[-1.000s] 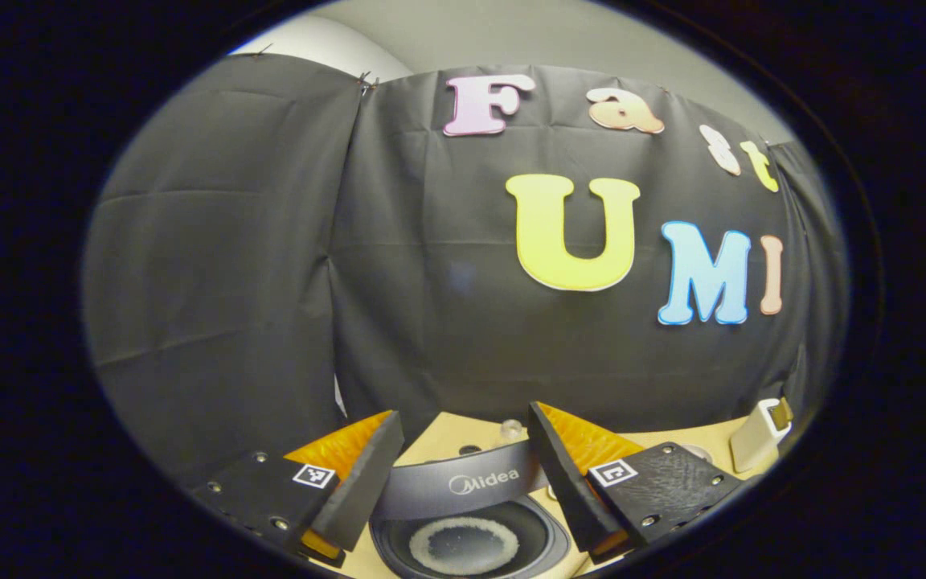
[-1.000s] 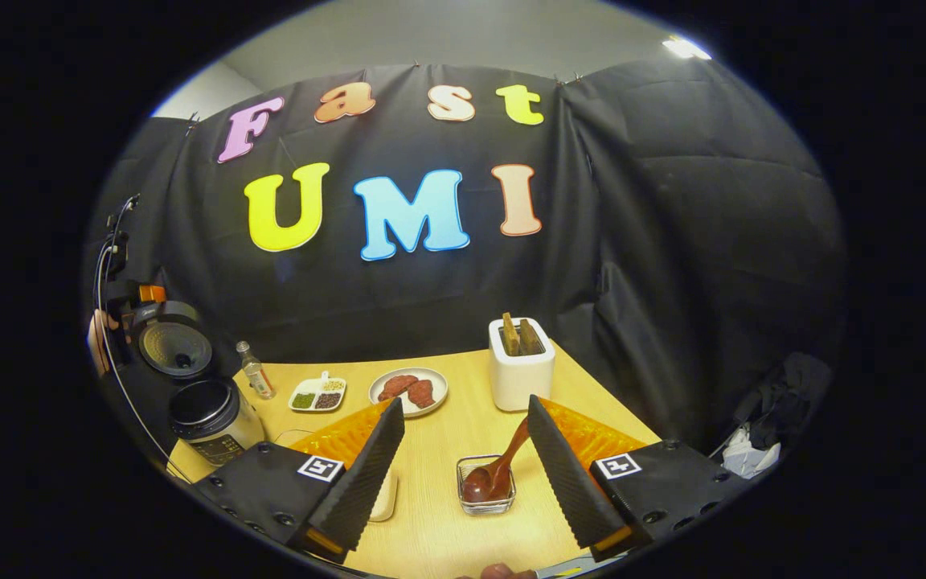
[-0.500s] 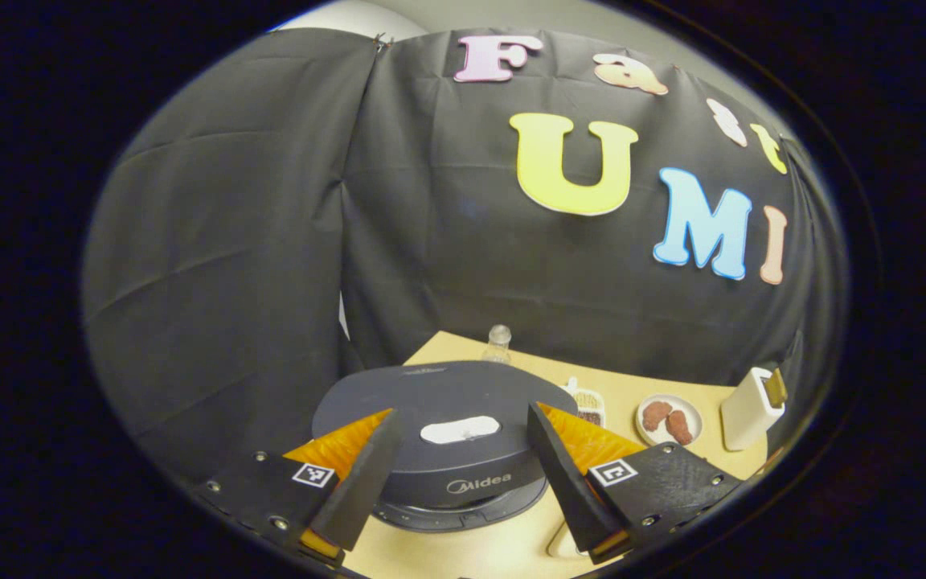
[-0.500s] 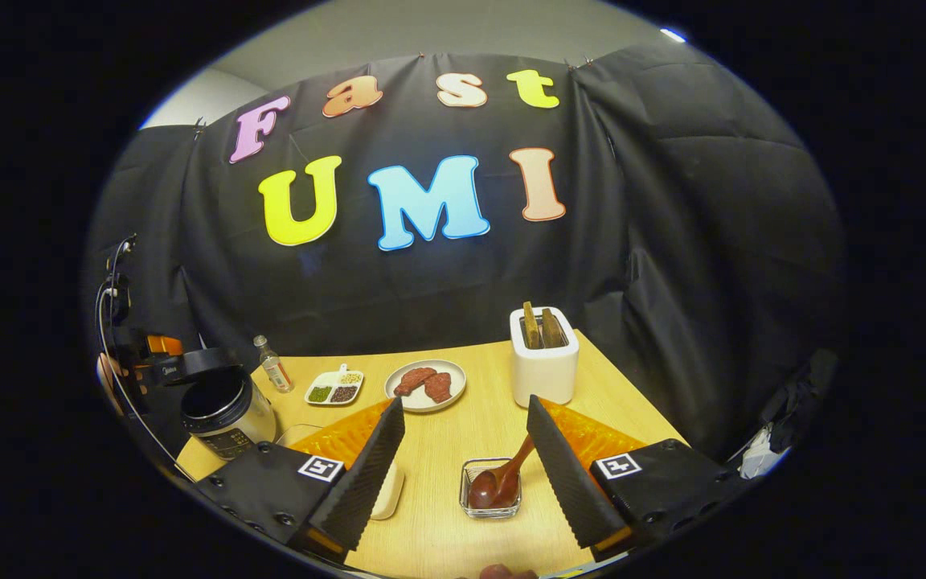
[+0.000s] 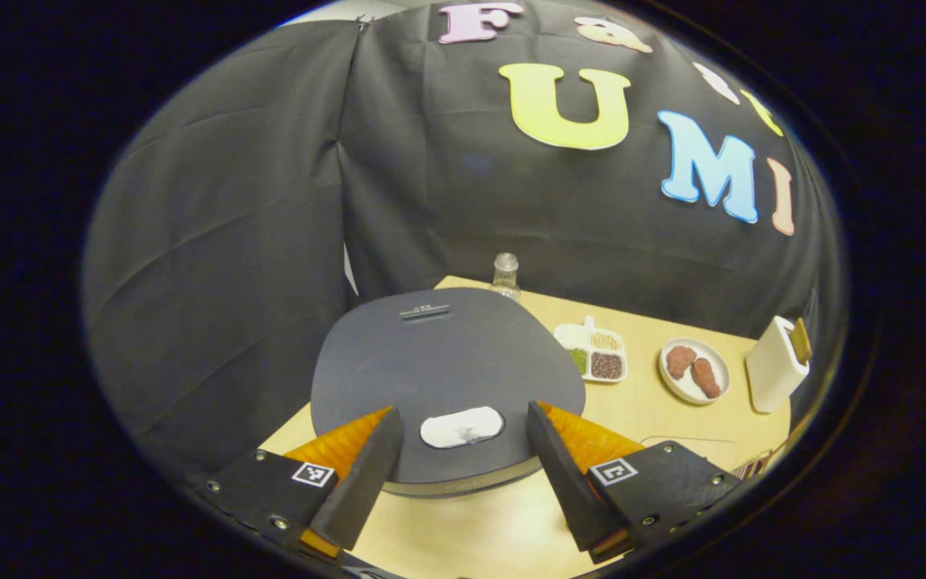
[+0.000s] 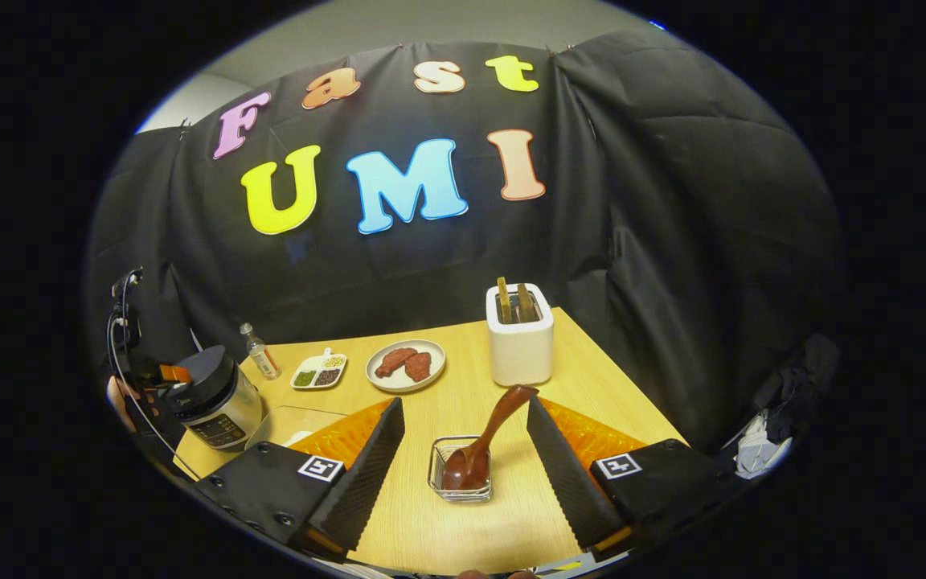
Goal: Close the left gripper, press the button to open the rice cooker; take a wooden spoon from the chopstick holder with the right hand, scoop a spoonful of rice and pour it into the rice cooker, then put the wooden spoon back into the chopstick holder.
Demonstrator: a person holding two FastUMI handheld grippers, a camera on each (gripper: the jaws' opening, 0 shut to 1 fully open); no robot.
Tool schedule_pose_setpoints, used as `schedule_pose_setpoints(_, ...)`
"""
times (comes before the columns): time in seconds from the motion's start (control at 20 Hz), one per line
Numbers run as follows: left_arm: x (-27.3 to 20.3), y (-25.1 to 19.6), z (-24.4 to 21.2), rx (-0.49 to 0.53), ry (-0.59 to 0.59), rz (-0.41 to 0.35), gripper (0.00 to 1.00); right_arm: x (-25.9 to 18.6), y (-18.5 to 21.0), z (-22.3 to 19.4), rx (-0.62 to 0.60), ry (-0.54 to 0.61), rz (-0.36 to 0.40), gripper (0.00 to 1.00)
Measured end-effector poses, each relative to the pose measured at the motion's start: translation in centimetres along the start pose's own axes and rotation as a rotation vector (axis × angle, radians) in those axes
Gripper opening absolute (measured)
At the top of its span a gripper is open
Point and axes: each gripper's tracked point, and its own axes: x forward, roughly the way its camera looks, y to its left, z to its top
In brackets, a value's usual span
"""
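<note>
The dark grey rice cooker (image 5: pixel 447 362) stands with its lid down, and its white button (image 5: pixel 461 426) sits at the lid's front edge. My left gripper (image 5: pixel 463 412) hovers over that button, open, one finger to each side. In the right gripper view the cooker (image 6: pixel 214 398) stands at the table's far left with a hand (image 6: pixel 119 398) beside it. The wooden spoon (image 6: pixel 485 438) leans bowl-down in the small chopstick holder (image 6: pixel 460 490). My right gripper (image 6: pixel 465 402) is open with the spoon between and below its fingers, not touching.
A white toaster (image 6: pixel 519 346) with two brown slices stands at the back. To its left sit a plate of brown pieces (image 6: pixel 405 364), a divided dish of beans (image 6: pixel 318 372) and a small bottle (image 6: pixel 258 354). A see-through container (image 6: pixel 286 426) lies partly behind my right gripper's left finger.
The rice cooker's lid has come down from open to shut, hiding the rice inside. The left gripper followed it down. The right gripper shifted slightly over the spoon.
</note>
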Motion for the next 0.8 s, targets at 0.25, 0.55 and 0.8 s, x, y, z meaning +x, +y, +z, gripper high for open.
schedule_pose_setpoints(0.25,-0.1,-0.1,-0.4,-0.005,-0.005,0.008,0.99,0.3,-0.3,-0.7,-0.003,0.016,-0.002,0.98)
schedule_pose_setpoints(0.55,0.4,-0.2,-1.1,0.006,-0.018,0.008,1.0,0.2,-0.7,-1.4,-0.024,0.033,0.01,0.98)
schedule_pose_setpoints(0.8,-0.3,-0.6,-1.0,0.025,0.041,-0.008,1.0,-0.1,-2.5,-1.1,-0.004,0.019,-0.008,0.98)
